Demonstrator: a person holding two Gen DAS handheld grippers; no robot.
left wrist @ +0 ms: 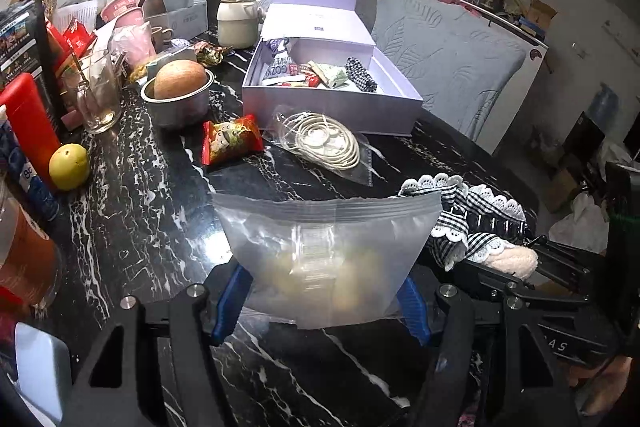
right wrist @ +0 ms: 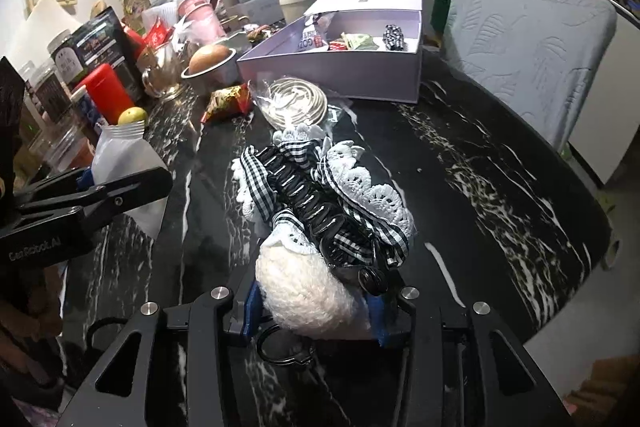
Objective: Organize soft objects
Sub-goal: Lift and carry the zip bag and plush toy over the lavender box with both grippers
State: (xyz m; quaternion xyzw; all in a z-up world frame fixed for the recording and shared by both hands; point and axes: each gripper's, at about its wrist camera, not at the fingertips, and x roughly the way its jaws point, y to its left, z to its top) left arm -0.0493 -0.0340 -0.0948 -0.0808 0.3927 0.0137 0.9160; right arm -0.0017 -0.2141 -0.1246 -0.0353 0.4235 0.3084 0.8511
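Hair clip (right wrist: 320, 211), black plastic claw trimmed with gingham ribbon, white lace and a fluffy cream pom-pom: sitting clamped at its fluffy end in the right gripper (right wrist: 314, 311), which is angling downward over the black marbled worktop (right wrist: 500, 187). Left gripper (left wrist: 320, 301) is likewise tilting down, its blue pads pinching a frosted zip bag (left wrist: 324, 247) holding pale rounded contents. Lavender cardboard box (left wrist: 332, 103) is standing open beyond, with small packets inside.

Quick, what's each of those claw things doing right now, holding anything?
Left gripper: closed on the frosted zip bag.
Right gripper: closed on the fluffy white end of the gingham-and-lace hair clip.
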